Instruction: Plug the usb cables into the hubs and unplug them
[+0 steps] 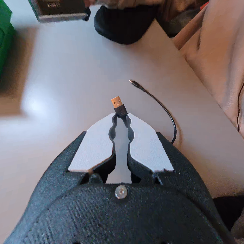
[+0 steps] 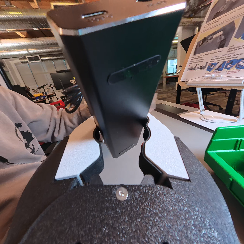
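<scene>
Fingertips of the left gripper (image 1: 121, 115) pinch the black usb cable (image 1: 163, 108) behind its plug, above the table (image 1: 79, 79); the right gripper (image 2: 120, 126) clamps the black hub (image 2: 118, 79), beside the green bin (image 2: 227, 151).

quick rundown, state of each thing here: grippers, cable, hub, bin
left gripper: shut on the usb plug, fingers pinching its black housing
usb plug: unplugged, metal end bare, pointing forward
small connector: free, not plugged in
right gripper: shut on the hub
hub: held off the table
green bin: open top
</scene>
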